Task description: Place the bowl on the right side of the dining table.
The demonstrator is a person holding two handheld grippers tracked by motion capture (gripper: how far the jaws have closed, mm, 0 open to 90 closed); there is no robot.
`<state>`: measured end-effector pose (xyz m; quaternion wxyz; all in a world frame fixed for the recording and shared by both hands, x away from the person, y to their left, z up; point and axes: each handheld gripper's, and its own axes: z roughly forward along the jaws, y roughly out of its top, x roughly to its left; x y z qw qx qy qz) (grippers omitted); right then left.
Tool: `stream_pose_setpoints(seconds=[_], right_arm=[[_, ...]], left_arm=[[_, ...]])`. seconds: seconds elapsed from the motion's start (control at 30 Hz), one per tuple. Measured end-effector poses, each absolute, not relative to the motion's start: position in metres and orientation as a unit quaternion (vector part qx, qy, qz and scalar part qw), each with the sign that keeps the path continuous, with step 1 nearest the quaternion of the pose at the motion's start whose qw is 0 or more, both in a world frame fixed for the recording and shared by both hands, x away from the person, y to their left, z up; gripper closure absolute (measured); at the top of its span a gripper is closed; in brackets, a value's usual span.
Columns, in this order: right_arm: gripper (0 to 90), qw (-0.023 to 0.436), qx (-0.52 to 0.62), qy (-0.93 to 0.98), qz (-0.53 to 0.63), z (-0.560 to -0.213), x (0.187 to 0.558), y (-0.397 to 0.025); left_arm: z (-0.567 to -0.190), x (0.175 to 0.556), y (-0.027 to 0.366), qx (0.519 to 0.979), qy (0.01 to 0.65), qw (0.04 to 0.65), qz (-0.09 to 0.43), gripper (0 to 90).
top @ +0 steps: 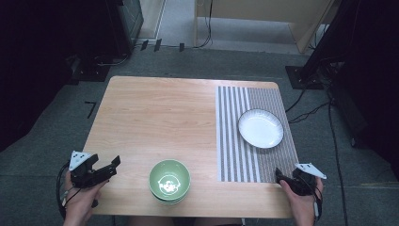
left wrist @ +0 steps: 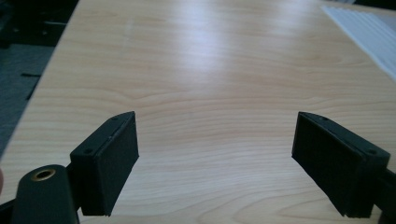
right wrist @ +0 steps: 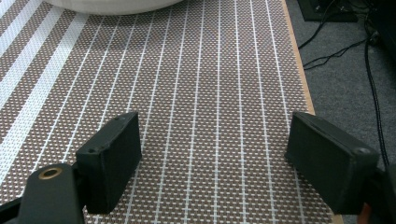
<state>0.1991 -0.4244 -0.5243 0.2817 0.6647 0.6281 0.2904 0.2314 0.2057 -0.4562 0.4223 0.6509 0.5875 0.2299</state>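
- The left tongs [top: 111,168] are sitting low over the near left corner of the wooden tabletop [top: 160,117], held in the person's left hand [top: 80,197], with the grey plate on top tilted toward the left edge.
- In the left gripper view, the left tongs [left wrist: 215,158] are standing spread wide, bare wood grain lying between the 2 black pads and nothing pinched.
- The right tongs [top: 278,175] are resting at the near right corner, gripped by the right hand [top: 301,200], hovering over the near edge of the striped placemat [top: 235,141].
- In the right gripper view, the right tongs [right wrist: 212,158] are also gaping apart over the dotted weave of the placemat [right wrist: 196,93], holding nothing.
- A green bowl [top: 169,180] is sitting near the front edge of the tabletop, between the 2 hands and closer to the middle; it appears to be stacked on another bowl beneath it.
- A white plate [top: 260,128] is lying on the placemat toward the right side, well apart from the bowl; its rim [right wrist: 112,5] is showing at the top of the right gripper view.
- Dark cables [top: 306,110] are trailing over the grey floor [top: 226,59] beyond the right edge.
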Motion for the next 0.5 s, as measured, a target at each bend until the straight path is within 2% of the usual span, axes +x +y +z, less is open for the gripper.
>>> stream_pose_setpoints(seconds=[0.5], right_arm=[[17.1, 0.283, 0.666, 0.627, 0.289, -0.524, 0.200, -0.424]], left_arm=[[-0.424, 0.212, 0.165, 0.667, 0.531, 0.478, 0.211, 14.7]])
